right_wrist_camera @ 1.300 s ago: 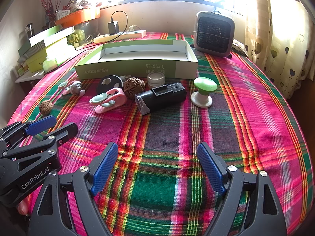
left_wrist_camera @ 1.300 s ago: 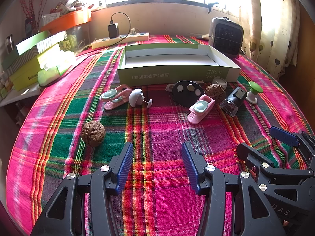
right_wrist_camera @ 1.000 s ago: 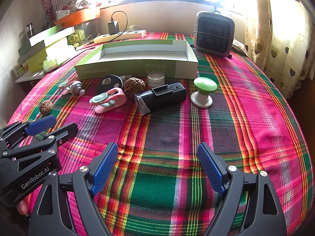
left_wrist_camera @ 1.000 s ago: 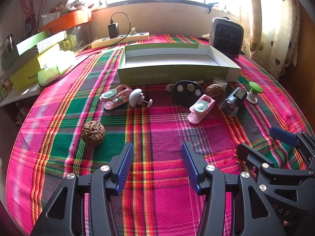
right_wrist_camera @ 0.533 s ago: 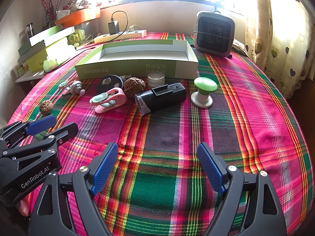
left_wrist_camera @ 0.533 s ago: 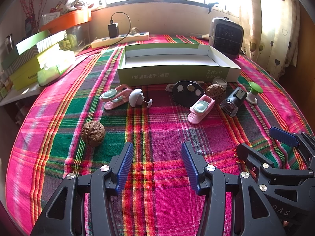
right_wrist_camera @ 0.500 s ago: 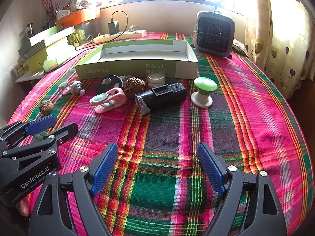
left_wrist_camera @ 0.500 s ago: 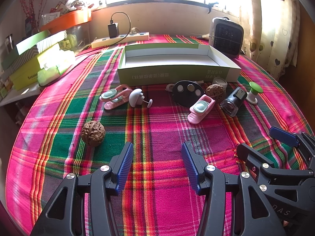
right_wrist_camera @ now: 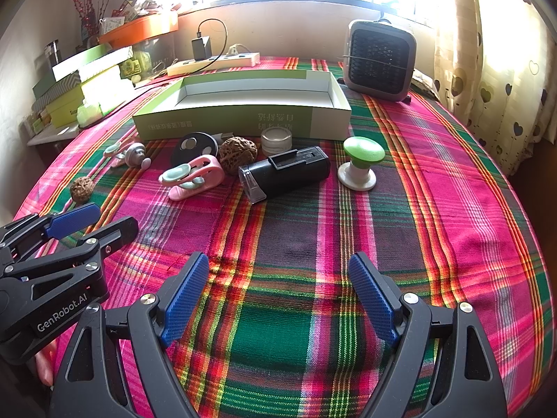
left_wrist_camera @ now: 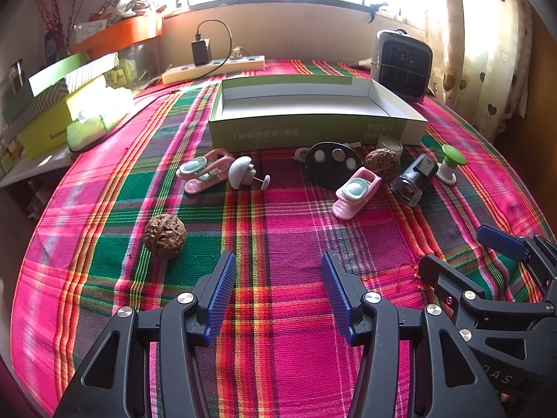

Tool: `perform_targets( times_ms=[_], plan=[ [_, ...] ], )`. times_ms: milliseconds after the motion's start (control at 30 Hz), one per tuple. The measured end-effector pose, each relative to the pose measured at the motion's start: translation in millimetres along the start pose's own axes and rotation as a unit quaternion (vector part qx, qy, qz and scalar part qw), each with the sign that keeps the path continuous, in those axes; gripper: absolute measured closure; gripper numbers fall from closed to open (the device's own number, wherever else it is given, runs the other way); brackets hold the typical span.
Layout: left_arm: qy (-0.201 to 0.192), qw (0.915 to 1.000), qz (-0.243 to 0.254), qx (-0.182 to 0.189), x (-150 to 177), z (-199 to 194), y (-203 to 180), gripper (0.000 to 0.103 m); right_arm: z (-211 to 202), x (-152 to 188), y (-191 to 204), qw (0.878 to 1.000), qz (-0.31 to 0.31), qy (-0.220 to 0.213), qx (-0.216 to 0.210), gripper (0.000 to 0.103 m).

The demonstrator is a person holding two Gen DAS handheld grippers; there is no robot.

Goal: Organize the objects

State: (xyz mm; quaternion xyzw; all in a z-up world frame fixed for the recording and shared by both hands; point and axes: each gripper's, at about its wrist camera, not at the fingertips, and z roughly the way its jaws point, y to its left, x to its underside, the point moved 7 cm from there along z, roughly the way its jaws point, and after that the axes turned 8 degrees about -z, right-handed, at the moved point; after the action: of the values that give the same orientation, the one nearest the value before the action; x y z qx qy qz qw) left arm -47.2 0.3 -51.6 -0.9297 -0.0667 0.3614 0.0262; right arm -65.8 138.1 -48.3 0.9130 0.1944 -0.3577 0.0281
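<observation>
An empty green box (left_wrist_camera: pixel 313 132) (right_wrist_camera: pixel 243 118) lies open at the back of the plaid table. In front of it sit small items: a walnut (left_wrist_camera: pixel 164 236) alone on the left, a pink clip (left_wrist_camera: pixel 205 172), a white mushroom-shaped piece (left_wrist_camera: pixel 242 176), a black oval disc (left_wrist_camera: pixel 330 163), a second pink clip (left_wrist_camera: pixel 357 191) (right_wrist_camera: pixel 193 176), a second walnut (right_wrist_camera: pixel 237 149), a small white jar (right_wrist_camera: pixel 276 138), a black cylinder (right_wrist_camera: pixel 285 170) and a green-capped knob (right_wrist_camera: pixel 360 163). My left gripper (left_wrist_camera: pixel 276 271) and right gripper (right_wrist_camera: pixel 278 271) both stand open and hold nothing, near the front edge.
A grey fan heater (right_wrist_camera: pixel 379 64) stands at the back right, a power strip with a plugged charger (left_wrist_camera: pixel 216 64) behind the box. Stacked green boxes and a tissue pack (left_wrist_camera: pixel 62 111) crowd the left. A curtain (right_wrist_camera: pixel 504 69) hangs on the right.
</observation>
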Motion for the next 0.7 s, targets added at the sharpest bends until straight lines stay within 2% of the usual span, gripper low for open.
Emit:
perform_targets(
  times_ms=[300, 400, 533, 700],
  plan=[
    [0.006, 0.9992, 0.026, 0.030, 3, 1, 6, 0.054, -1, 0, -10, 0.999, -0.032, 0.003, -0.032, 0.020],
    [0.012, 0.9988, 0.032, 0.035, 2, -1, 7, 0.054, -1, 3, -18, 0.999, -0.029, 0.007, -0.027, 0.020],
    [0.018, 0.9986, 0.016, 0.047, -1, -3, 19, 0.054, 3, 1, -36, 1.000, -0.020, 0.015, -0.016, 0.020],
    [0.004, 0.9991, -0.007, 0.043, -9, -12, 41, 0.054, 8, -3, -58, 1.000, -0.015, 0.024, -0.003, 0.020]
  ],
)
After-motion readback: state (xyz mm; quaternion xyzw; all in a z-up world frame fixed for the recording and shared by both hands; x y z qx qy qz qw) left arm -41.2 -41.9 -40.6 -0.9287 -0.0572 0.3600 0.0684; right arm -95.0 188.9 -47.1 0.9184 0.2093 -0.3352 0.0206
